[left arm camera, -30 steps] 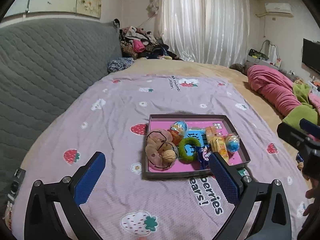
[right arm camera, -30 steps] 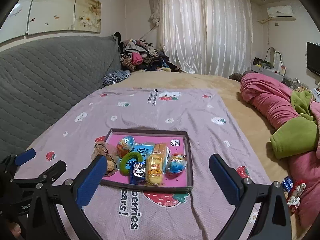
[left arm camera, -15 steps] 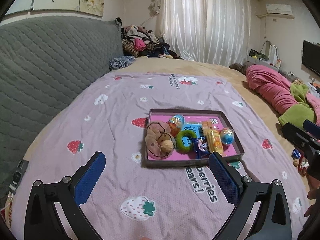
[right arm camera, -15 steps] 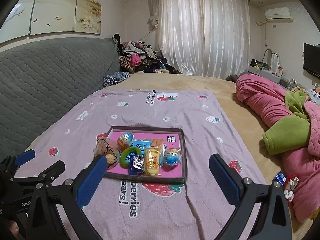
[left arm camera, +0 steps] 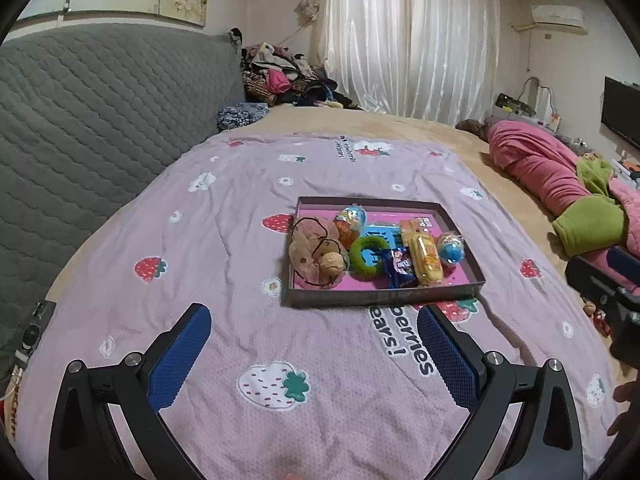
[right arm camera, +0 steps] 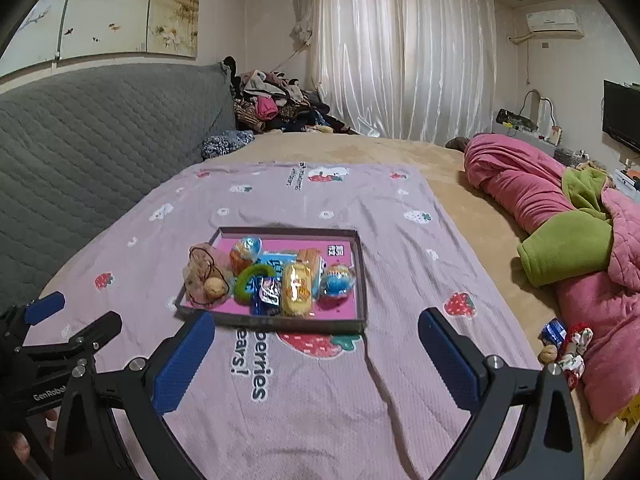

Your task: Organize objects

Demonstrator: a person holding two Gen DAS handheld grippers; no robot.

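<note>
The shallow dark-walled tray with a pink floor (left arm camera: 384,294) sits mid-way on the strawberry-print lilac blanket (left arm camera: 248,184) over the bed, its packed snacks and toys overlapping and hard to separate. The left claw (left arm camera: 314,354) and right claw (right arm camera: 316,360) both gape apart, empty, hovering near the tray's front wall.

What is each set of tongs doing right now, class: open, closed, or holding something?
Left tongs: open, holding nothing, above the blanket.
Right tongs: open, holding nothing, short of the tray.
</note>
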